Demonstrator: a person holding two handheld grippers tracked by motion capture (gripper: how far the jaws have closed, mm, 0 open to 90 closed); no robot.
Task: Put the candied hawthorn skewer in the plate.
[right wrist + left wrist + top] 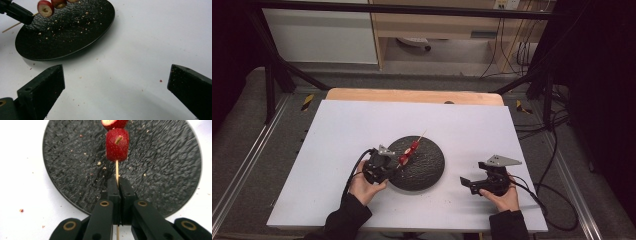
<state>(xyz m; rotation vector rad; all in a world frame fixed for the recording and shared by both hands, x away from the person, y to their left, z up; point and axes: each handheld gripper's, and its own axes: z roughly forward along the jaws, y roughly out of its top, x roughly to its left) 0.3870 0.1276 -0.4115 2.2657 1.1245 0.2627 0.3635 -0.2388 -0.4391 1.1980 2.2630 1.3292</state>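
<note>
A thin wooden skewer (410, 149) threaded with red strawberry pieces (117, 145) hangs tilted over a round black plate (429, 167). My left gripper (395, 168) is at the plate's near left rim, shut on the bare lower end of the skewer (116, 168). In the left gripper view the jaws meet around the stick. My right gripper (468, 185) hovers to the right of the plate, low over the white table, with its jaws wide apart and nothing between them (116, 75). From the right gripper view the fruit slices (46, 8) show above the plate (75, 32).
Crumbs and red specks lie scattered on the plate and on the white tabletop (362, 125) around it. A wooden board edge (412, 95) runs along the table's far side. Black frame bars and cables stand beyond the table's right edge (537, 130).
</note>
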